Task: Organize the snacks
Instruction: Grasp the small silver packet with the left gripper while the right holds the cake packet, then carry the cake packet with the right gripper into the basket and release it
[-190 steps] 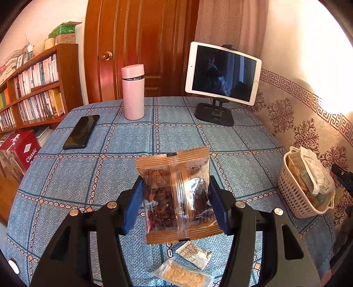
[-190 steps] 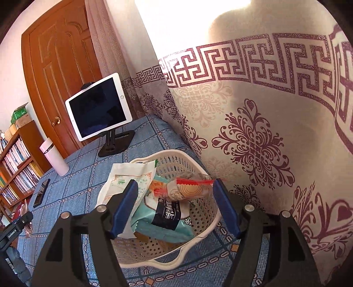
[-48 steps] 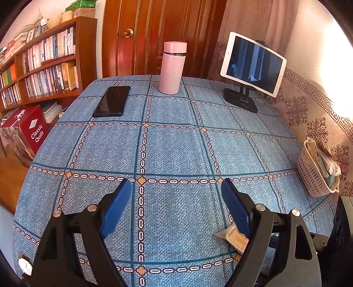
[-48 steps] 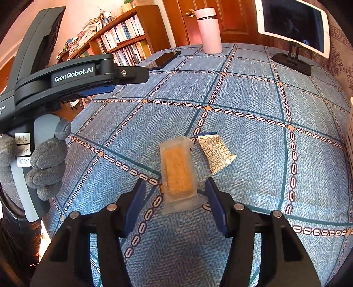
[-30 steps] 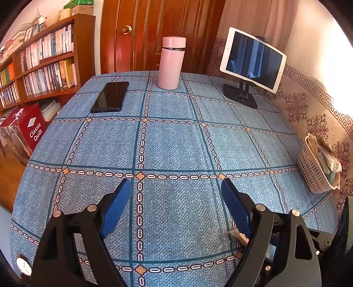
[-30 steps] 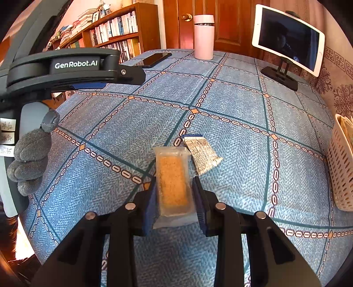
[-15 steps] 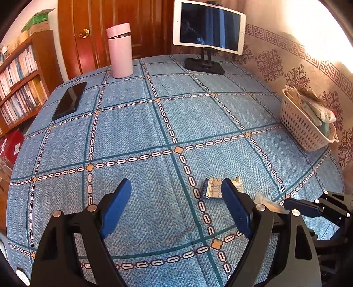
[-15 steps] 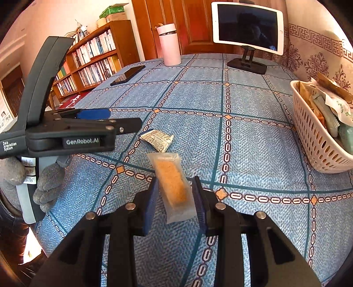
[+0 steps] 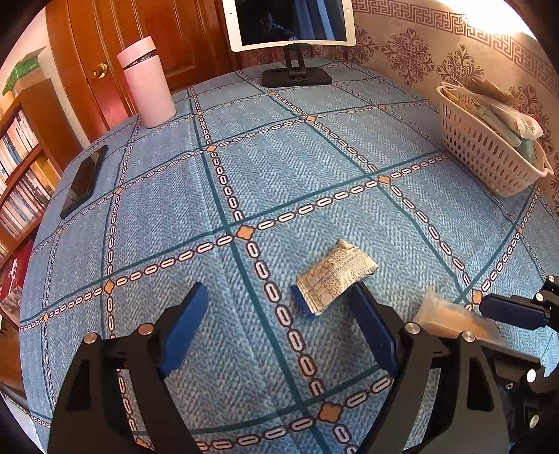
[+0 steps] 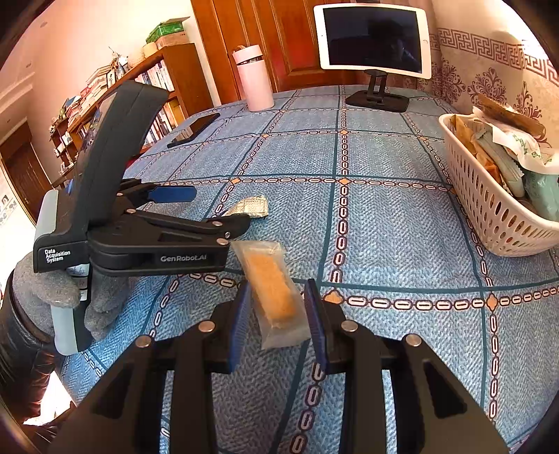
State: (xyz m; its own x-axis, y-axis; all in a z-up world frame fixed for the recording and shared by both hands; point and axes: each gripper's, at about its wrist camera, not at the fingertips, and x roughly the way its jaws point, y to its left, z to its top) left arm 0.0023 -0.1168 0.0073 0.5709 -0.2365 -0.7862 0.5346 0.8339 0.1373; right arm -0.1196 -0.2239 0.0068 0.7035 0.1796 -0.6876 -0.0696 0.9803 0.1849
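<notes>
Gripping a clear packet of tan crackers [image 10: 274, 290], the right gripper [image 10: 276, 324] has its blue pads pressed on the packet's two long sides, near its lower end; the rest of the packet sticks out ahead of the jaws, clear of the cloth. This hold probably suits carrying: the packet's free end can go first into the white basket [image 10: 489, 206], which stands at about 2 o'clock in the right wrist view, well apart and already stuffed with snack bags.

The left gripper [image 9: 279, 331] has its jaws wide apart with nothing between the pads. It hangs over the blue checked tablecloth [image 9: 209, 209], tilted down toward a small patterned sachet [image 9: 332, 276] lying flat at about 1 o'clock, just ahead of its right-hand pad. Judgement: the wide opening is set for straddling that sachet.

Two snacks remain outside the basket: one held, one on the cloth. A pink flask [image 9: 146, 83], a phone [image 9: 84, 181] and a tablet on a stand [image 9: 293, 24] stand at the far side, away from the work.
</notes>
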